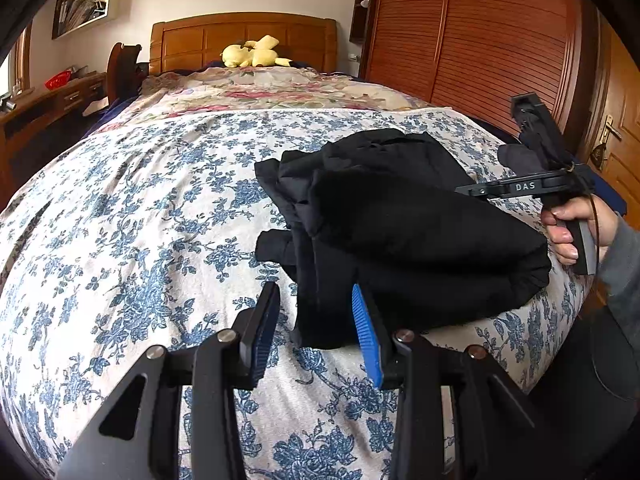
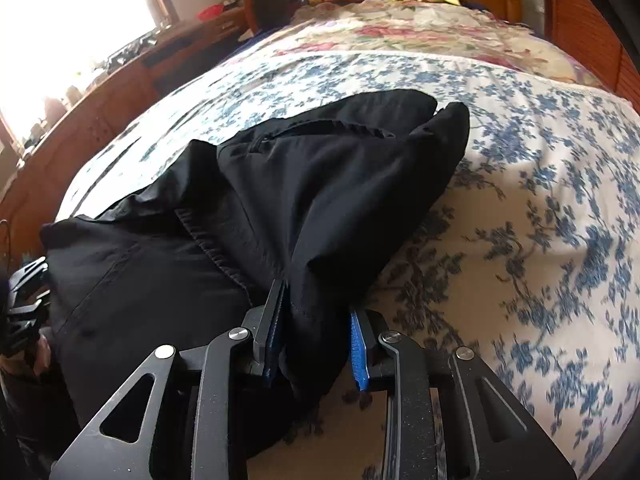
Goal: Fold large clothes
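Right tool (image 2: 316, 344) nearest, pinching bunched black fabric between pads. Left tool (image 1: 316, 332) part open, nothing clamped, right pad touching garment edge. Black garment (image 1: 400, 224) half-folded on bed (image 1: 140, 220). Soft, limp, light, likely slippery; best gripped at hem corners.

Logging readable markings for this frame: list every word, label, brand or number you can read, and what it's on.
"DAS": white letters on the black body of the right hand-held gripper, left wrist view.
Papers on the wall shelf: too small and blurred to read.
Black garment, floral bedspread, yellow plush toy: no readable text.
Right wrist view: nothing legible.
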`<state>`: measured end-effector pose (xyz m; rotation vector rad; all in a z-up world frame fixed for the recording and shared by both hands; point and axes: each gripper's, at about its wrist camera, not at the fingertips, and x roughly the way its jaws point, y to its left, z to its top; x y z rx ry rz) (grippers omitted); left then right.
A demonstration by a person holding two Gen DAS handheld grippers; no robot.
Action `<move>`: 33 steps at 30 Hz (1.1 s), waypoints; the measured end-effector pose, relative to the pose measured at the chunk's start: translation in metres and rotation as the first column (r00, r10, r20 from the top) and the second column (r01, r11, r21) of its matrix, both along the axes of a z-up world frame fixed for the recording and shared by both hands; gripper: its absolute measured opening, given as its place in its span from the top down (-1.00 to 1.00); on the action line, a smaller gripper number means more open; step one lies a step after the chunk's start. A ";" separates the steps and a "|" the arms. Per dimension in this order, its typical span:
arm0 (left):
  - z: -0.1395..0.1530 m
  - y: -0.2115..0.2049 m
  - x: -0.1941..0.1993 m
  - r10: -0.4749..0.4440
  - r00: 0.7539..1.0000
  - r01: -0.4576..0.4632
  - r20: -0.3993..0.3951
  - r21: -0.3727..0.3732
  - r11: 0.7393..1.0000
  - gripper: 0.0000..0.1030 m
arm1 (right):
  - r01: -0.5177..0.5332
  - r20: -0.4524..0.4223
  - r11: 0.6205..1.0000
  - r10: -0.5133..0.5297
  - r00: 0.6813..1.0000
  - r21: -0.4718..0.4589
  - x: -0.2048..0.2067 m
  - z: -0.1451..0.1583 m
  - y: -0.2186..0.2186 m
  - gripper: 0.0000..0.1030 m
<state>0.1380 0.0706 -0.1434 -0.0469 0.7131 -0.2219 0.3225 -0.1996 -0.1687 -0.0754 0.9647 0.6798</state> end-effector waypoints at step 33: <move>-0.022 -0.002 0.008 0.003 0.999 -0.004 -0.053 -0.028 1.000 0.30 | 0.196 -0.035 0.975 -0.194 0.980 0.104 0.096 -0.017 -0.003 -0.33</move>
